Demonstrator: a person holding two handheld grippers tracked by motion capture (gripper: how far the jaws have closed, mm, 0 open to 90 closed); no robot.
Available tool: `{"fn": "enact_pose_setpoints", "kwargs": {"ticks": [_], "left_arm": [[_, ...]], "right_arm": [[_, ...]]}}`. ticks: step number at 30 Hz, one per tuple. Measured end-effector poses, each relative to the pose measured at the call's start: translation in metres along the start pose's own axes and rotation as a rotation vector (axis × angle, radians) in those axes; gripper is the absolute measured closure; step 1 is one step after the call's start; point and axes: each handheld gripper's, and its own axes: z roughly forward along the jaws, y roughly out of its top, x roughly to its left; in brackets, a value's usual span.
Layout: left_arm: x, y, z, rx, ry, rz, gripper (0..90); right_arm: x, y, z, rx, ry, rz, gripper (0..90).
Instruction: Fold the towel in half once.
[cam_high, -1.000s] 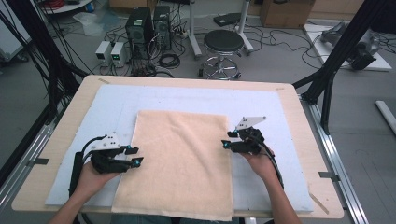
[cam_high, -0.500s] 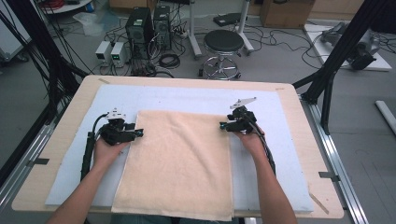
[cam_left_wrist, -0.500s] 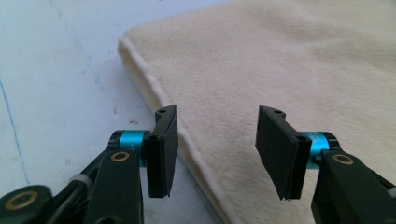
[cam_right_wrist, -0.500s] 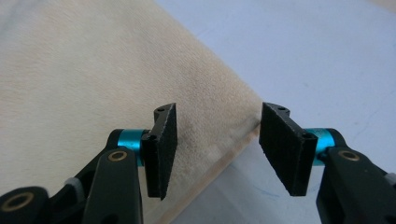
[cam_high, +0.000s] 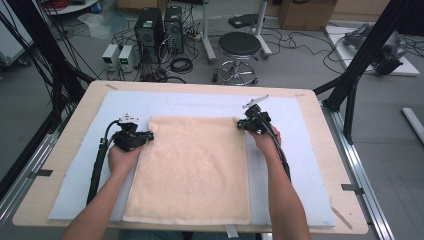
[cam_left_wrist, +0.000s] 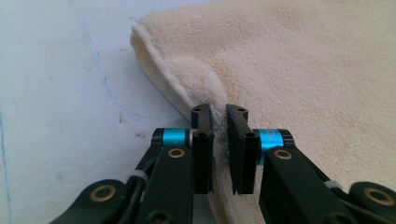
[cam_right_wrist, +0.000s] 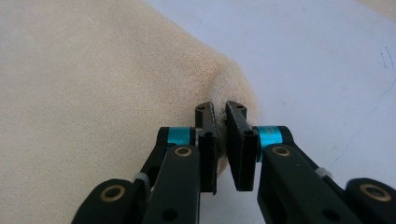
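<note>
Towel (cam_high: 192, 167), cream terry (rectangular, nubbly)

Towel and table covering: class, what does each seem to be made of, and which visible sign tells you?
Towel: probably cotton terry, matte cream, with a fuzzy looped pile and a rolled hem. Table covering: seemingly a pale blue-white foam or felt sheet, smooth, dull and scuffed; the material stays uncertain.

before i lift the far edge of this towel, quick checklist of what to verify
1. Left gripper pinching towel edge near its far left corner: ok.
2. Right gripper pinching the far right corner: ok.
3. Depth of bite: cloth bunched between both jaw pairs, firmness cannot tell.
4. Towel flat, nothing lying on it: ok.
5. Blue mat around it free of clutter: ok.
6. Left cable off the towel: ok.
</note>
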Motion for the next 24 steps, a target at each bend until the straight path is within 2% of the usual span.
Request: {"fn": "enact_pose_setpoints", "kwargs": {"ticks": [2, 4, 5, 8, 10, 15, 17, 19, 24], "left_arm": [[0.001, 0.000, 0.000, -0.001, 0.000, 0.000, 79.3], [0.003, 0.000, -0.003, 0.006, 0.006, 0.010, 72.3], [0.004, 0.000, -0.004, 0.004, 0.007, 0.006, 69.1], [0.004, 0.002, -0.011, 0.006, 0.004, 0.030, 63.1], [0.003, 0.003, -0.016, 0.004, 0.000, 0.048, 61.0], [0.004, 0.007, -0.024, -0.013, -0.011, 0.083, 59.4], [0.006, 0.008, -0.026, -0.022, -0.012, 0.080, 59.2], [0.009, 0.013, -0.026, 0.011, -0.028, 0.076, 58.4], [0.009, 0.028, -0.030, -0.016, -0.042, 0.092, 53.8]], "right_arm": [[-0.002, -0.002, 0.002, -0.001, 0.011, 0.012, 77.1], [-0.003, -0.005, 0.001, -0.005, 0.018, 0.031, 67.9], [-0.004, -0.006, -0.001, -0.013, 0.031, 0.035, 64.5], [0.001, -0.008, -0.011, -0.047, 0.049, 0.034, 57.1], [0.007, -0.007, -0.017, -0.064, 0.046, 0.005, 53.4], [0.016, -0.008, -0.025, -0.106, 0.083, 0.005, 45.0], [0.019, -0.007, -0.025, -0.107, 0.102, 0.001, 42.8], [0.021, -0.005, -0.025, -0.115, 0.098, -0.013, 41.5], [0.024, -0.003, -0.024, -0.125, 0.100, -0.012, 38.5]]}}
